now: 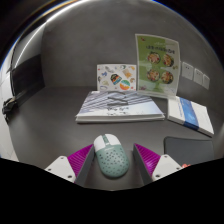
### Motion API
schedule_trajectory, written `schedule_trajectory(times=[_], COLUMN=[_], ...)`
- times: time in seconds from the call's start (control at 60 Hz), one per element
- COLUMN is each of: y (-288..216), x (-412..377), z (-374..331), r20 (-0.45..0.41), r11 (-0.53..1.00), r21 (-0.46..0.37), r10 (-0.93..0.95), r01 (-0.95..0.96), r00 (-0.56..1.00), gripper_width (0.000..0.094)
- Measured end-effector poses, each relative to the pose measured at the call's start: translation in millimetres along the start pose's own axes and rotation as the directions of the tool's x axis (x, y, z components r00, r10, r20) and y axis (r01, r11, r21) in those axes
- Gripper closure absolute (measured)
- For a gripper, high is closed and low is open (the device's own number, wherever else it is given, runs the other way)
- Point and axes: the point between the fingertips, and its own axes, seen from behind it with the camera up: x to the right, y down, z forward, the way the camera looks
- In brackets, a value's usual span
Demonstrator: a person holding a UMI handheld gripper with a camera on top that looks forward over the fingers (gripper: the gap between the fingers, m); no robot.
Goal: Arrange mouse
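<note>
A pale green mouse with a dotted shell lies on the grey desk. It stands between my gripper's two pink-padded fingers, its front pointing away from me. The fingers are open, with a narrow gap at either side of the mouse. The rear of the mouse is hidden at the bottom of the view.
A flat grey-white keyboard-like slab lies just beyond the mouse. A white booklet lies to its right and a dark mat sits near the right finger. Two leaflets lean on the back wall. A black object stands at the left.
</note>
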Motion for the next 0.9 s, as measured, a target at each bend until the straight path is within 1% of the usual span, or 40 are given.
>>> schedule_trajectory(times=[0.083, 0.1, 0.133, 0.183, 0.217, 0.283, 0.317, 0.383, 0.45, 0.483, 0.567, 0.6, 0.633, 0.7, 0.733, 0.767, 0.833, 0.9], y=[-8.3, -9.2, -10.0, -10.3, -9.0, -8.9, -10.1, -13.4, -36.1, -54.6, -105.6, -124.2, -140.7, -150.0, -142.9, -125.0, -78.0, -20.7], x=[5.8, 6.9, 8.2, 9.6, 9.3, 8.7, 5.6, -9.5, -18.4, -19.6, 5.8, 26.8, 55.1, 121.0, 153.7, 182.8, 226.4, 254.0], z=[10.2, 11.3, 13.2, 13.9, 13.1, 12.5, 12.5, 3.2, -23.1, -42.6, -97.5, -120.2, -145.9, -180.6, -187.3, -187.1, -181.8, -152.6], r20=[-0.011, -0.014, -0.02, -0.036, -0.042, -0.051, -0.037, 0.011, 0.029, 0.028, -0.006, -0.039, -0.091, -0.209, -0.251, -0.276, -0.309, -0.318], r11=[1.0, 1.0, 1.0, 1.0, 0.999, 1.0, 1.0, 0.998, 0.997, 0.992, 0.967, 0.951, 0.936, 0.92, 0.923, 0.932, 0.961, 0.979], r21=[0.003, 0.003, 0.003, 0.011, 0.008, -0.002, -0.006, 0.001, 0.071, 0.127, 0.256, 0.309, 0.35, 0.387, 0.379, 0.361, 0.276, 0.187], r10=[0.009, 0.009, 0.013, 0.029, 0.043, 0.017, 0.026, 0.064, 0.032, 0.005, 0.012, 0.009, 0.008, 0.016, 0.035, 0.066, 0.108, 0.14], r01=[-0.009, -0.009, -0.013, -0.029, -0.043, -0.017, -0.026, -0.064, -0.034, -0.009, -0.01, 0.004, 0.025, 0.068, 0.065, 0.039, -0.02, -0.083], r00=[1.0, 1.0, 1.0, 0.999, 0.998, 0.999, 0.999, 0.998, 0.999, 1.0, 1.0, 0.999, 0.996, 0.978, 0.967, 0.959, 0.945, 0.938], gripper_width=[0.0165, 0.0141, 0.0218, 0.0402, 0.0413, 0.0475, 0.0512, 0.0545, 0.0544, 0.0545, 0.0546, 0.0546, 0.0547, 0.0547, 0.0548, 0.055, 0.055, 0.0551])
